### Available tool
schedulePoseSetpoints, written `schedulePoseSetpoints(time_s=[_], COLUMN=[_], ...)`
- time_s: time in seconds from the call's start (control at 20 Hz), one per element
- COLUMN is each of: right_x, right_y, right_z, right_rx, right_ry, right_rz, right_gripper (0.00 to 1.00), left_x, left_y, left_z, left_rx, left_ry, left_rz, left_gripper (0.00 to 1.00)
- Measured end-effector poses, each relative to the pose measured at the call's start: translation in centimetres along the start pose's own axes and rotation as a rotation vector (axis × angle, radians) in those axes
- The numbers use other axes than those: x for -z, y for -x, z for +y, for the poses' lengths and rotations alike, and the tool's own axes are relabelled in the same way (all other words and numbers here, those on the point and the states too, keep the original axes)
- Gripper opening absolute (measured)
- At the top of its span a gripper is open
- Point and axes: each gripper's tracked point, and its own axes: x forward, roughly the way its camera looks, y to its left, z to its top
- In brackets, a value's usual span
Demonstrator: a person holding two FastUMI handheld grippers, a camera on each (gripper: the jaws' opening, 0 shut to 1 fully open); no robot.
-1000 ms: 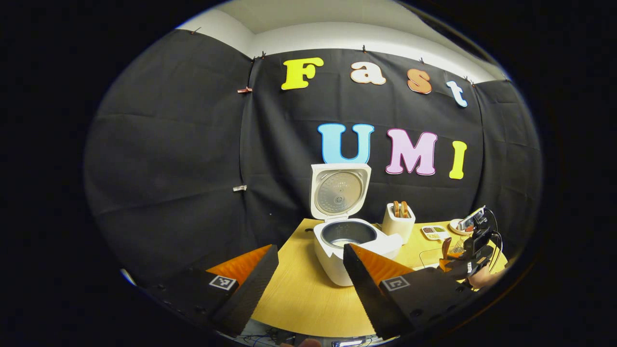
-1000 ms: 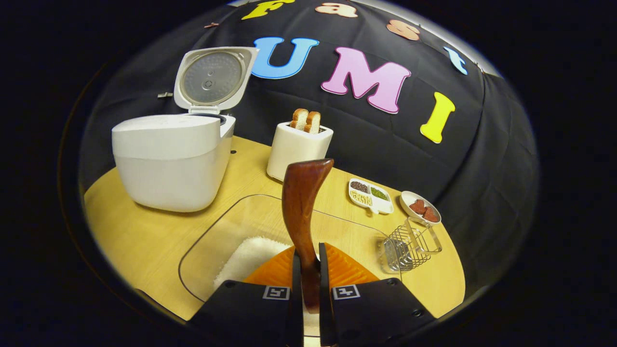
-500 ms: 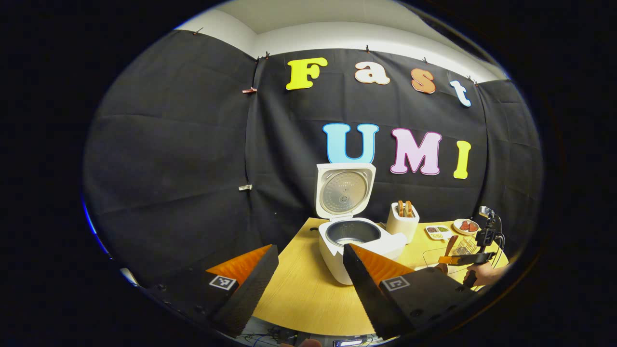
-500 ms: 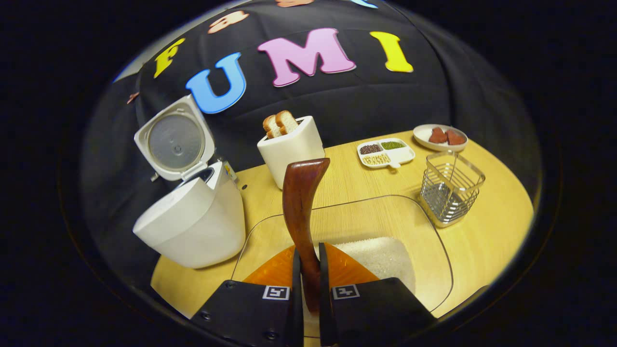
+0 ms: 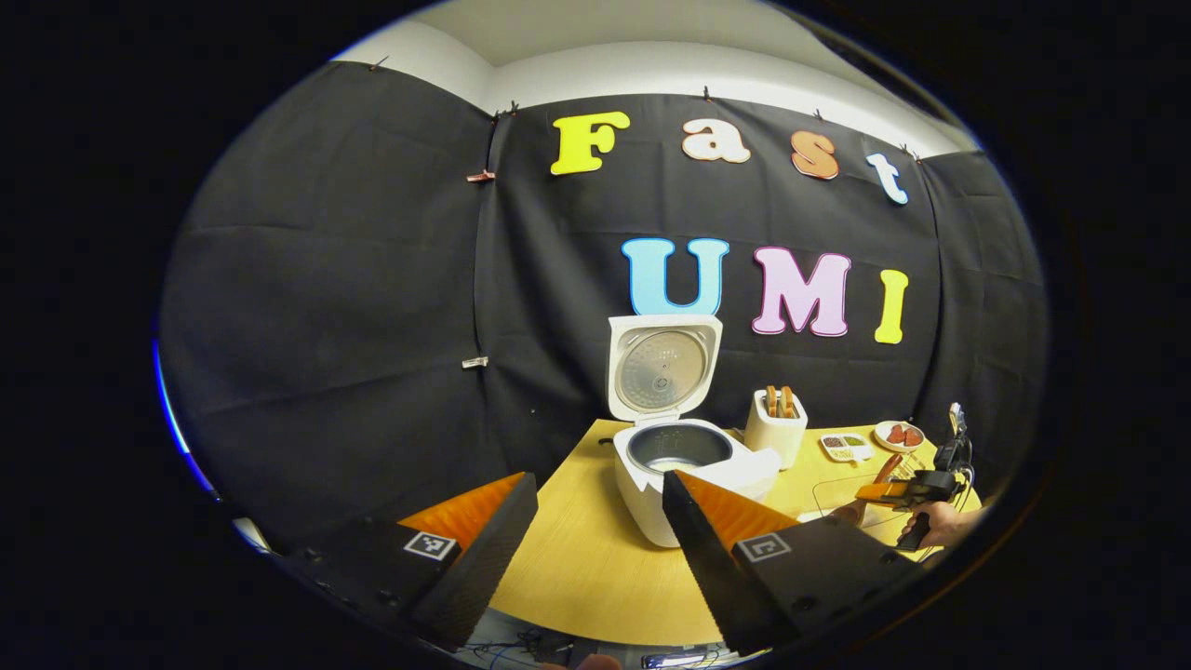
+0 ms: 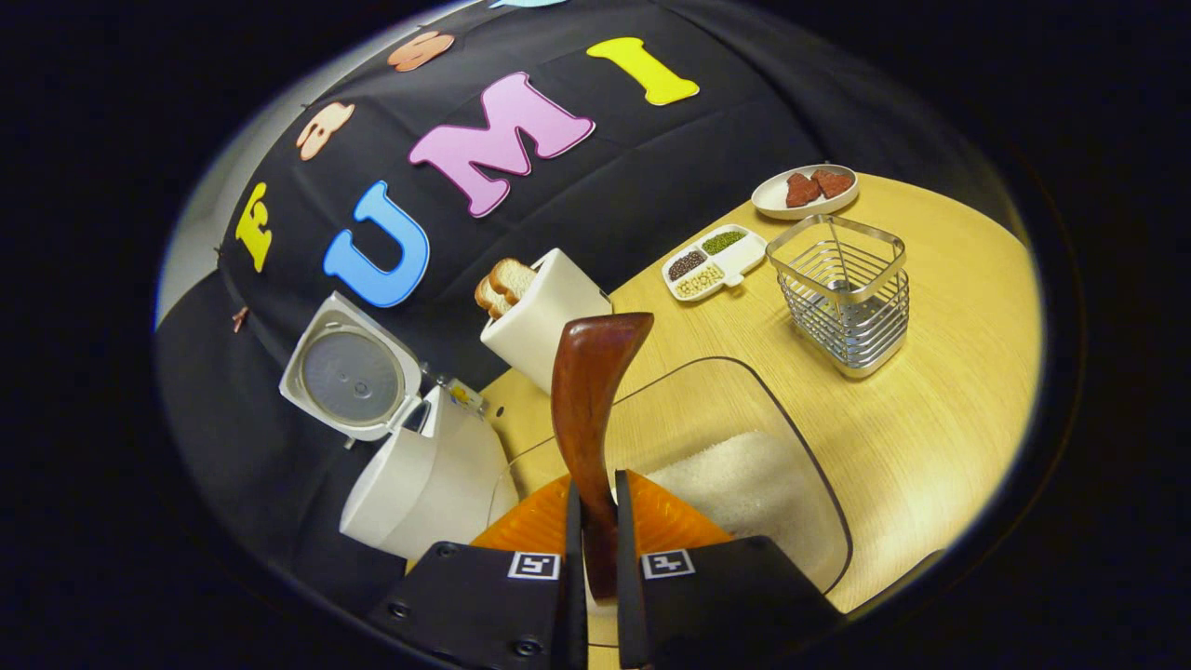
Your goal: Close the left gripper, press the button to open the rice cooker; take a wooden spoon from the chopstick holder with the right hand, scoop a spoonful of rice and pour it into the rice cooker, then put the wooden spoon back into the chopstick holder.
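The right gripper (image 6: 592, 521) has its fingers pressed on the handle of the wooden spoon (image 6: 588, 409), whose bowl end rises forward above the clear container (image 6: 800, 447) of white rice (image 6: 735, 479) at the table's near edge. Just behind, the wire chopstick holder (image 6: 842, 293) stands toward the right edge, with nothing visible inside it. Farther off, the rice cooker (image 5: 684, 475) sits near the table's left edge, lid up, inner pot exposed. The left gripper (image 5: 595, 540) hovers off the near edge, fingers wide apart, holding nothing. The scooping step looks to be in hand. Next, the spoon probably needs tipping down so its bowl digs into the rice, then lifting level toward the open pot.
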Motion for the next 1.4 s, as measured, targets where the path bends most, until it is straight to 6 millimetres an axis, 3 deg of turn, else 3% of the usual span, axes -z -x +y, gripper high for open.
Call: schedulePoseSetpoints(time_s=[0.15, 0.85, 1.15, 1.4], right_x=[-2.1, -6.2, -8.1, -8.6], right_y=[1.2, 4.7, 6.1, 7.2], right_z=[0.5, 1.1, 4.0, 9.1], right_rx=[-0.056, -0.144, -0.195, -0.236], right_ry=[-0.103, -0.292, -0.326, -0.324], right_rz=[-0.046, -0.095, -0.092, -0.070], right_gripper=[0.17, 0.17, 0.17, 0.17], left_x=[-0.2, -0.6, -0.5, -0.5], left_y=[0.4, 1.4, 0.6, -0.3], left_z=[-0.3, -1.3, -1.7, -1.6], left_rx=[0.004, 0.056, 0.081, 0.098], left_ry=[0.000, 0.002, 0.025, 0.009], left_rz=[-0.006, -0.021, -0.026, -0.036], left_gripper=[0.94, 0.94, 0.94, 0.94])
